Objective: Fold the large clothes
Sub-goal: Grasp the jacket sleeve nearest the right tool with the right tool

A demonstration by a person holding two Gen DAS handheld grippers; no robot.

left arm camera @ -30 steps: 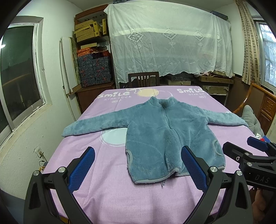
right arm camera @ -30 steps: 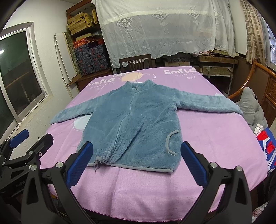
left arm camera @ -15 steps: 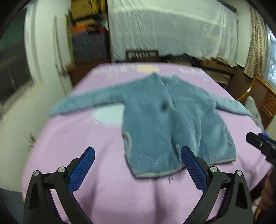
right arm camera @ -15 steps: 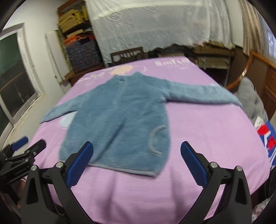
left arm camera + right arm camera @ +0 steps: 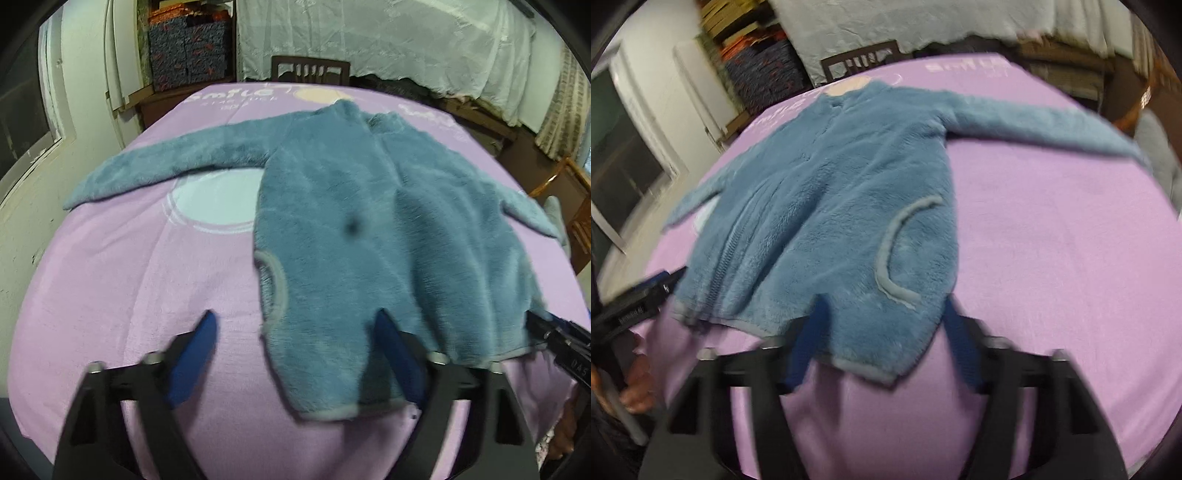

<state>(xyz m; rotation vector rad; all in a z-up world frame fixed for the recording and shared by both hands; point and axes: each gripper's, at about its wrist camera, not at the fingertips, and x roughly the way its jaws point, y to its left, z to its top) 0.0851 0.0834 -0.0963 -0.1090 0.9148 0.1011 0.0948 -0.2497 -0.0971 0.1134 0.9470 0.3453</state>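
Fluffy blue fleece jacket [image 5: 369, 236] spread flat on the lilac-covered worktop [image 5: 122, 280], sleeves out, your left gripper [image 5: 295, 354] at its near-left hem corner, your right gripper [image 5: 886, 343] at its near-right corner, both jaws closing, nothing yet pinched

Left gripper [image 5: 293, 354] jaws closing around blue fleece jacket [image 5: 369, 236] hem corner at 6 o'clock; pads not yet pressing.

blur: both views smeared, right claw [image 5: 882, 339] worst, pad contact with fleece jacket [image 5: 827, 225] hem unreadable | hidden: hem corner behind left claw [image 5: 291, 354] far pad | cut off: person's hand [image 5: 635, 384] left of right claw | illegible: surface [image 5: 122, 266] lettering beyond collar
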